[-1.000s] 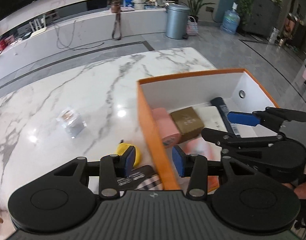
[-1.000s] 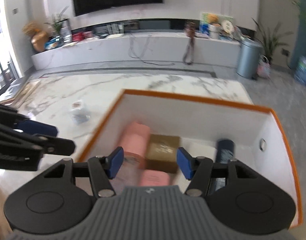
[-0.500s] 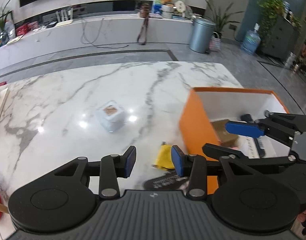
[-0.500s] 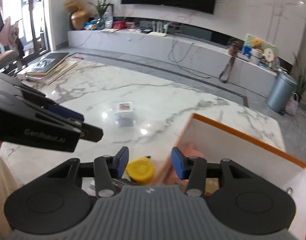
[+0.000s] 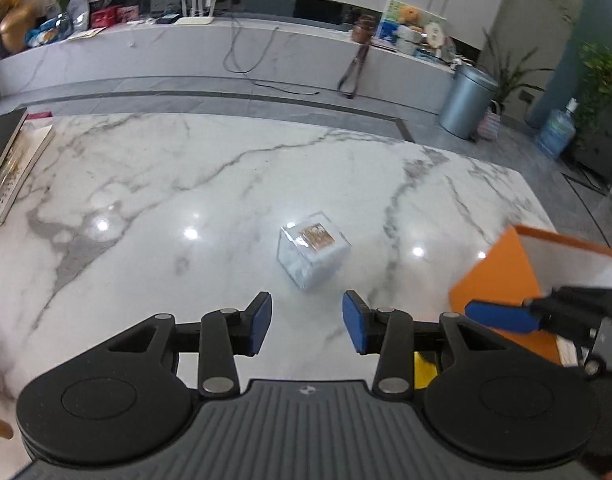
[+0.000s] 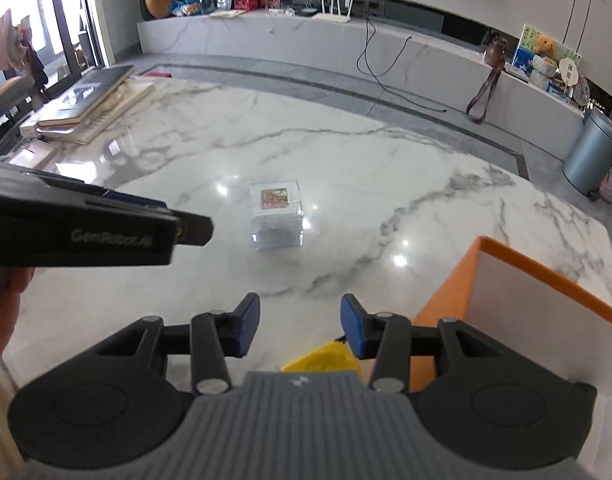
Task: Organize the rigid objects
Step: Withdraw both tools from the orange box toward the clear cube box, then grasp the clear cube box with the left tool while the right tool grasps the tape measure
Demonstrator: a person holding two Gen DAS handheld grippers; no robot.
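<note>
A clear cube box (image 5: 314, 249) with a brown picture on top sits on the marble table, just ahead of my open, empty left gripper (image 5: 307, 327). It also shows in the right wrist view (image 6: 276, 217), ahead of my open, empty right gripper (image 6: 300, 330). An orange box (image 5: 502, 276) with a white inside stands at the right, and shows in the right wrist view (image 6: 446, 300). A yellow object (image 6: 326, 358) lies under the right gripper beside the orange box; it shows partly in the left wrist view (image 5: 425, 366).
A stack of books (image 6: 85, 100) lies at the table's far left edge, also in the left wrist view (image 5: 9, 160). The marble table (image 5: 185, 184) ends at the far side, with floor, a long low counter and a grey bin (image 5: 468, 104) beyond.
Both grippers have swung left, away from the orange box and toward the clear cube. The box's contents have left view. The cube now lies centred ahead of both grippers.
</note>
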